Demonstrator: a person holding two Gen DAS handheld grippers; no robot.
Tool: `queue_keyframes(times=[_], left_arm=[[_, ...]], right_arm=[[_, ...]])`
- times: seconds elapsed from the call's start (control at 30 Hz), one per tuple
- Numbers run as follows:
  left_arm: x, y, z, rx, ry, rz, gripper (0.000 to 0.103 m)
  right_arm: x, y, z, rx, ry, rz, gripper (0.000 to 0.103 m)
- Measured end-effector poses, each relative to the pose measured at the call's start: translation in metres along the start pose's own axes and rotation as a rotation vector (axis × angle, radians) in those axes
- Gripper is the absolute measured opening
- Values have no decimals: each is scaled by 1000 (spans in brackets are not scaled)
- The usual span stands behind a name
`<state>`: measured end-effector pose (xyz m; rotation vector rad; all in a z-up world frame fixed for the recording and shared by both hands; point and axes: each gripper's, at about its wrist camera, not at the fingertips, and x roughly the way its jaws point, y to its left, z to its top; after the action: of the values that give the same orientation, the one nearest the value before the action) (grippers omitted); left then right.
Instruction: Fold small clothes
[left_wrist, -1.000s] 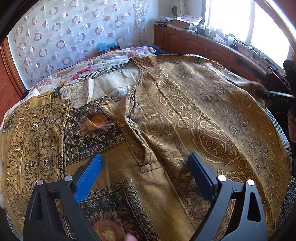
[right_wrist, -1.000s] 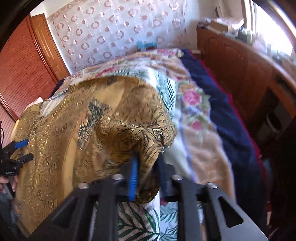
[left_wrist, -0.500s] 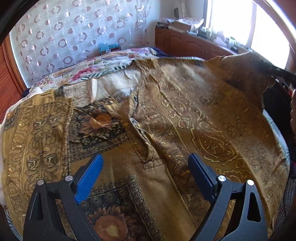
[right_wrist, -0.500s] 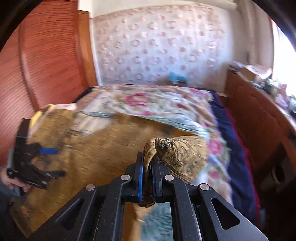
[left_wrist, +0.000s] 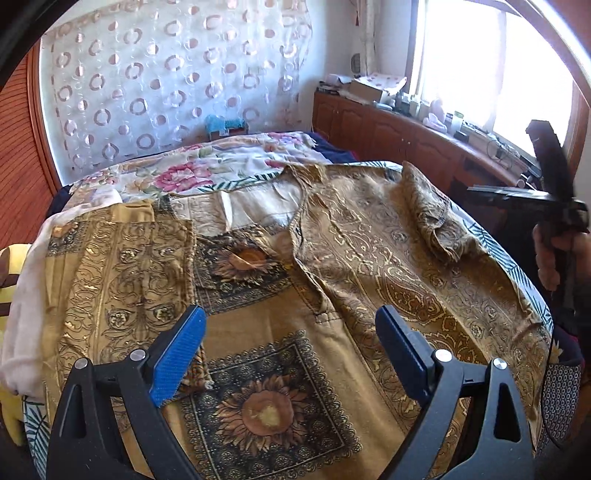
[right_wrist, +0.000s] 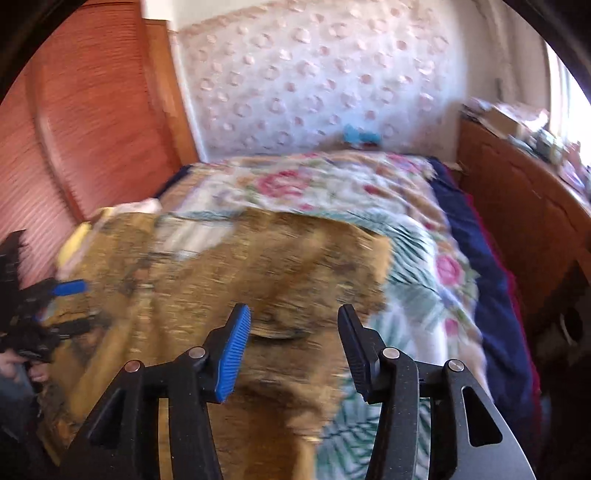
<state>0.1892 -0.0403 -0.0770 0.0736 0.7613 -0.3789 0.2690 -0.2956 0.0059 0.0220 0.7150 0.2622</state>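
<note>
A gold-brown patterned shirt (left_wrist: 332, 280) with sunflower panels lies spread on the bed, its left sleeve (left_wrist: 122, 266) folded in and its right sleeve (left_wrist: 432, 218) dropped loosely over the body. My left gripper (left_wrist: 291, 350) is open and empty, hovering above the shirt's lower front. My right gripper (right_wrist: 293, 347) is open and empty above the shirt's right side (right_wrist: 258, 280); this view is blurred. The right gripper also shows at the right edge of the left wrist view (left_wrist: 554, 206), and the left gripper shows in the right wrist view (right_wrist: 40, 310).
The shirt lies on a floral bedsheet (left_wrist: 207, 170) over a dark blue cover (right_wrist: 491, 280). A wooden cabinet (left_wrist: 388, 133) with clutter runs along the right under a window. A wooden headboard (right_wrist: 92, 122) stands left. A white cloth (left_wrist: 26, 295) and a yellow item lie at the bed's left edge.
My right gripper opened and let go of the right sleeve, which now lies on the shirt body; it then pulled back. My left gripper stayed open, shifting slightly.
</note>
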Motion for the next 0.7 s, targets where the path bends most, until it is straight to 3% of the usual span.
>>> queue_keyframes(times=[0.13, 0.3, 0.33, 0.37, 0.47, 0.63, 0.7], left_arm=[[-3, 6, 0, -19, -11, 5, 93], [-6, 13, -2, -28, -10, 14, 93], [-5, 14, -1, -24, -4, 27, 93], [-5, 15, -1, -20, 3, 47, 93], [-10, 21, -3, -29, -5, 53, 93], [-12, 32, -5, -56, -8, 76, 93], [-13, 34, -6, -63, -7, 84, 93]], right_arm=[[31, -19, 4, 86, 57, -38, 51], [64, -32, 16, 153, 100, -11, 51], [65, -31, 17, 150, 97, 5, 42], [65, -28, 19, 141, 89, 22, 26], [72, -26, 33, 109, 71, 50, 10], [79, -4, 51, 34, 41, 78, 9], [82, 1, 53, 8, 36, 48, 9]])
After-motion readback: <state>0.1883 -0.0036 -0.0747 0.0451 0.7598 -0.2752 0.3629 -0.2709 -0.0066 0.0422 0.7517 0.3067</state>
